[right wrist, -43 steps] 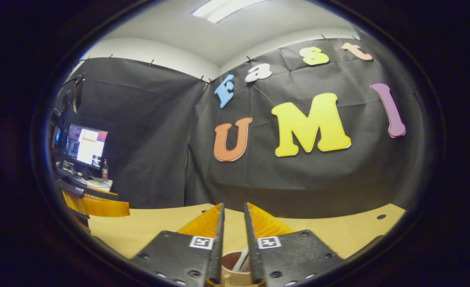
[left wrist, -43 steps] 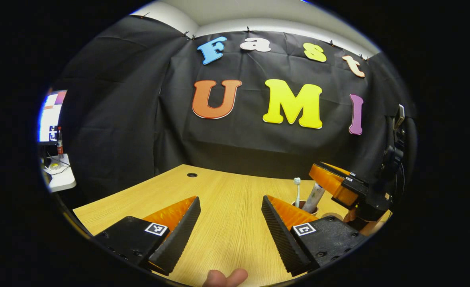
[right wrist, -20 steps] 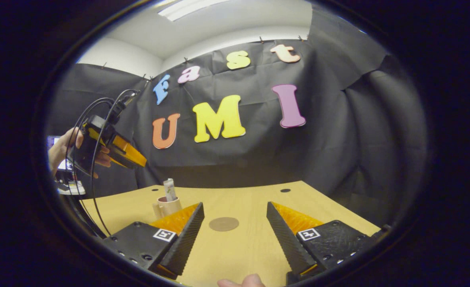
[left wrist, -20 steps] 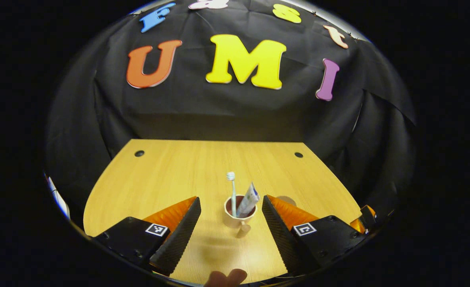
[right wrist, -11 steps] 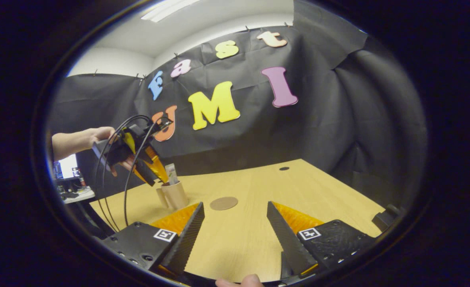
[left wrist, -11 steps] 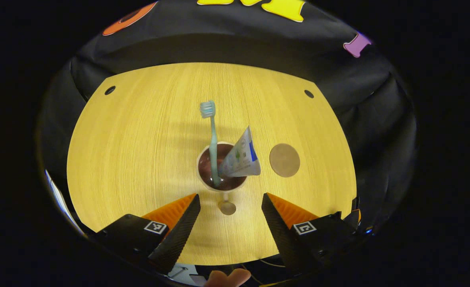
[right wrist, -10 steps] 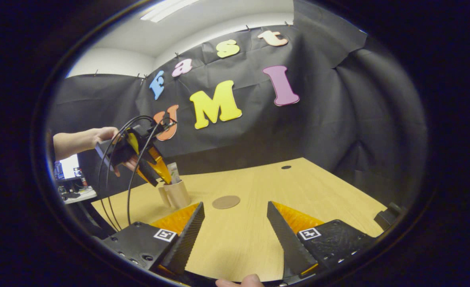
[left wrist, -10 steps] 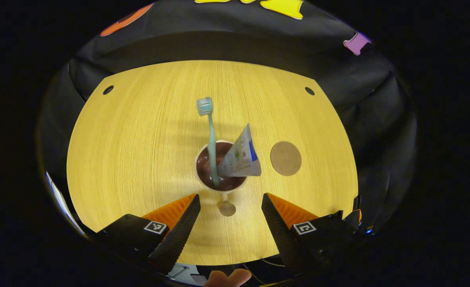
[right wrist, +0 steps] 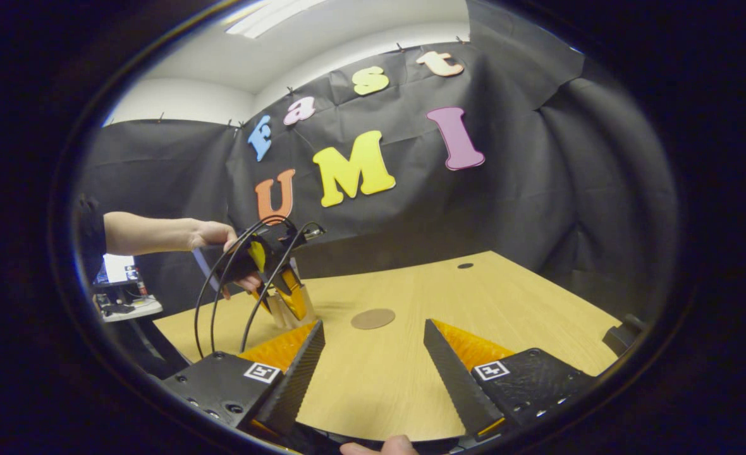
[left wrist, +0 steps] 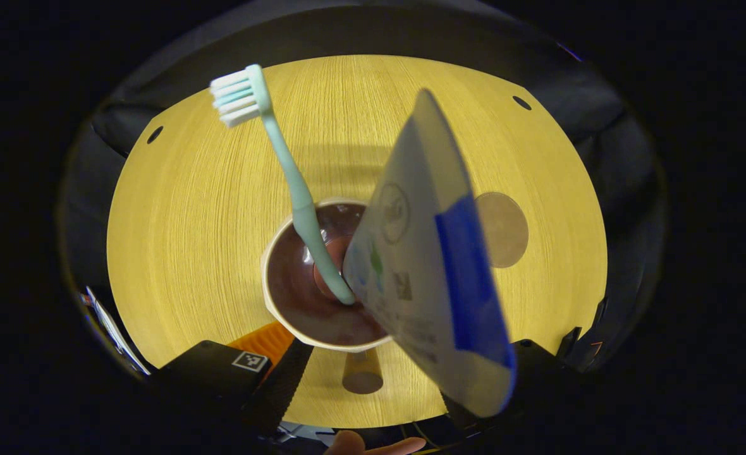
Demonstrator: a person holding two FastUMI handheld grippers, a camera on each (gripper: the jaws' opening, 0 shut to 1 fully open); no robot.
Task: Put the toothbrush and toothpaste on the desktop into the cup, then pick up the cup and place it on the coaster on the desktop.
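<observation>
I look straight down into the beige cup (left wrist: 282,302), dark inside, standing on the wooden desktop (left wrist: 183,215). A mint toothbrush (left wrist: 287,164) and a white-and-blue toothpaste tube (left wrist: 423,265) stand in it. My left gripper (left wrist: 363,392) is open, with its fingers on either side of the cup's handle (left wrist: 361,376); the tube hides most of one finger. The round brown coaster (left wrist: 502,229) lies just right of the cup. In the right gripper view, a hand (right wrist: 212,237) holds the left gripper (right wrist: 291,302) down over the cup (right wrist: 279,314), left of the coaster (right wrist: 373,318). My right gripper (right wrist: 373,373) is open over bare desktop.
Two cable holes (left wrist: 155,134) (left wrist: 522,102) sit near the desktop's far corners. Black cables (right wrist: 221,303) loop down from the left gripper. A side desk with a monitor (right wrist: 117,278) stands beyond the table's left edge.
The left gripper has dropped down close over the cup, so the cup, toothbrush and tube loom much larger. The right gripper has stayed open and almost still.
</observation>
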